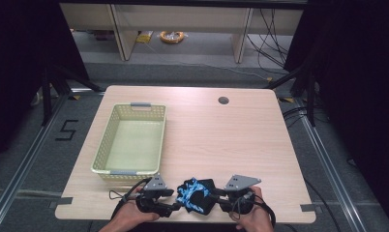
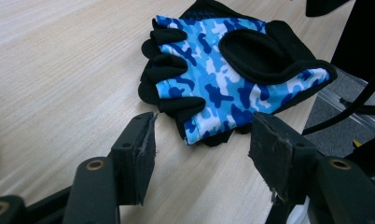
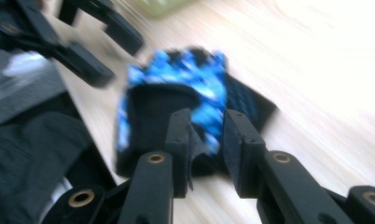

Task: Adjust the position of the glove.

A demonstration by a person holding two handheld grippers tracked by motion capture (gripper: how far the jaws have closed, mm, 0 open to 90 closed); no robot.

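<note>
A blue camouflage fingerless glove [image 1: 197, 193] with black trim lies flat on the wooden table [image 1: 221, 140], close to the front edge and between my two grippers. My left gripper [image 1: 179, 205] is at its left, jaws open. In the left gripper view the glove [image 2: 232, 79] has its finger ends just ahead of the left gripper [image 2: 202, 144], and no pad touches it. My right gripper [image 1: 217, 195] is at the glove's right. In the blurred right gripper view the right gripper [image 3: 206, 135] has a narrow gap between its jaws, with the edge of the glove [image 3: 199, 88] in that gap.
A pale green mesh basket [image 1: 162, 130] stands on the left half of the table. A round cable hole [image 1: 223, 100] sits near the far edge. The front table edge runs right beside the glove. The left gripper [image 3: 106, 49] appears at the top left of the right gripper view.
</note>
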